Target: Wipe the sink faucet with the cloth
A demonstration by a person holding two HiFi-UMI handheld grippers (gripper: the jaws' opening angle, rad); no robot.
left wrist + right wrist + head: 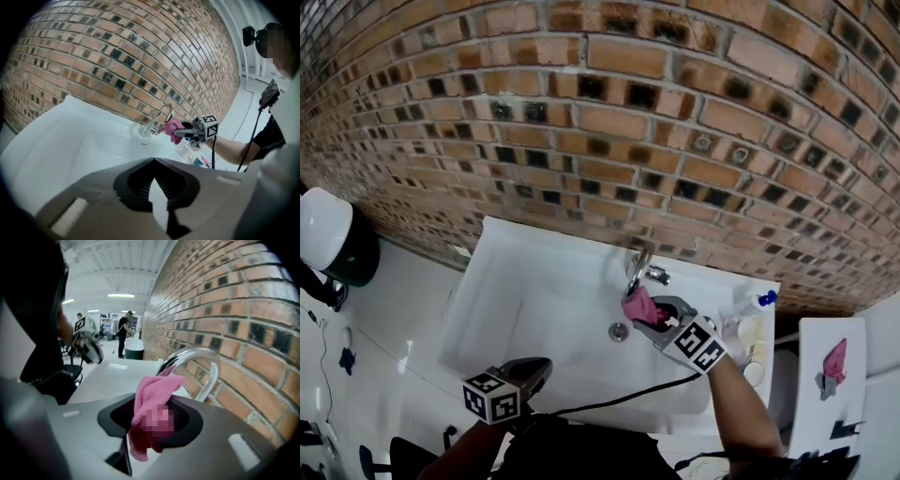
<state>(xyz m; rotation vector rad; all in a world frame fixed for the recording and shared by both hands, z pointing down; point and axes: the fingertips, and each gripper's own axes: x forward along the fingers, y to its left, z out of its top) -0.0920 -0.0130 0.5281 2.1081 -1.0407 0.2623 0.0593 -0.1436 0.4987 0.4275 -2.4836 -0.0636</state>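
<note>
Pink cloth (pixel 636 306) clamped in the right tongs (pixel 647 317), pressed against the curved spout of the faucet (pixel 638 265) at the back of the white sink (pixel 534 281).

Left tongs (pixel 541 367) closed together on nothing, over the sink's near edge, well apart from the faucet. Middle of the cloth under a mosaic patch in the right gripper view, faucet base hidden there behind the tongs. Counted: one faucet, one drain (pixel 620 331), two tongs, one spray bottle (pixel 751 307) just right of the faucet, label too small to read. Second pink thing (pixel 834 360) on the white counter (pixel 830 412) at far right, too small to identify. Square black-and-white markers on both cubes. Brick wall (pixel 600 122) behind.
</note>
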